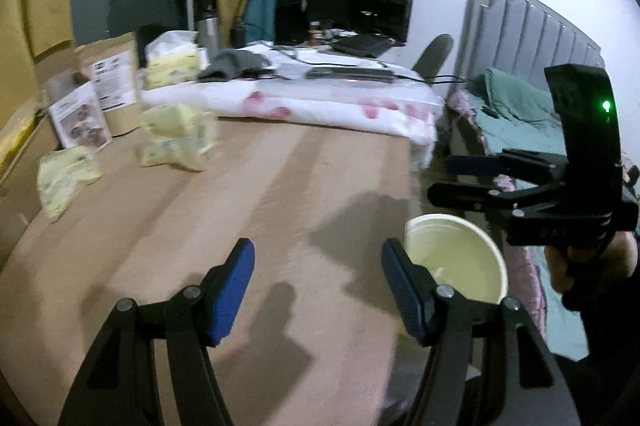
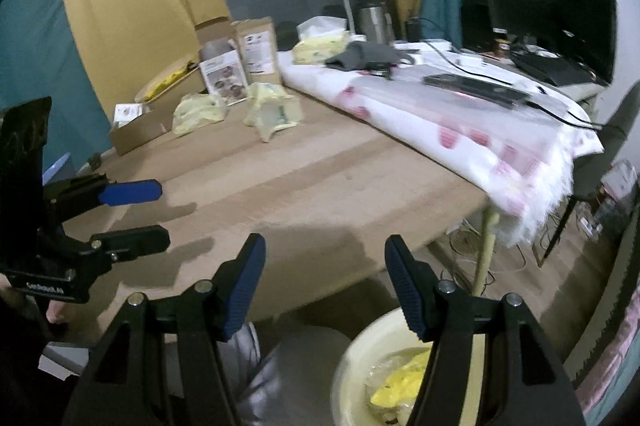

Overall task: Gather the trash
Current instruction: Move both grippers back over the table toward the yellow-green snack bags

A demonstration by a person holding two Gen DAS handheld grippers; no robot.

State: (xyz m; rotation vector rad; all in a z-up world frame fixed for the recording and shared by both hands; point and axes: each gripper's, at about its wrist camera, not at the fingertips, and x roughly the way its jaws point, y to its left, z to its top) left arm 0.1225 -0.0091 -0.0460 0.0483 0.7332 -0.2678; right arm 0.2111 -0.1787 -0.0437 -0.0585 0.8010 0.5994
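Two crumpled yellow wrappers lie on the brown table at the far left: one (image 1: 176,139) (image 2: 272,111) nearer the middle, one (image 1: 64,177) (image 2: 198,111) further left. A pale yellow bin (image 1: 456,258) (image 2: 360,378) stands below the table's right edge, with yellow trash (image 2: 400,378) inside. My left gripper (image 1: 318,290) is open and empty above the table's near part; it also shows in the right wrist view (image 2: 148,214). My right gripper (image 2: 324,286) is open and empty above the bin and table edge; it also shows in the left wrist view (image 1: 448,177).
Brown paper pouches (image 1: 114,81) and a cardboard box (image 2: 140,129) stand at the back left. A white floral cloth (image 1: 320,101) covers the far table part, with a keyboard (image 1: 348,73), grey cloth, tissue pack and monitor (image 1: 348,5). A bed (image 1: 520,113) is at right.
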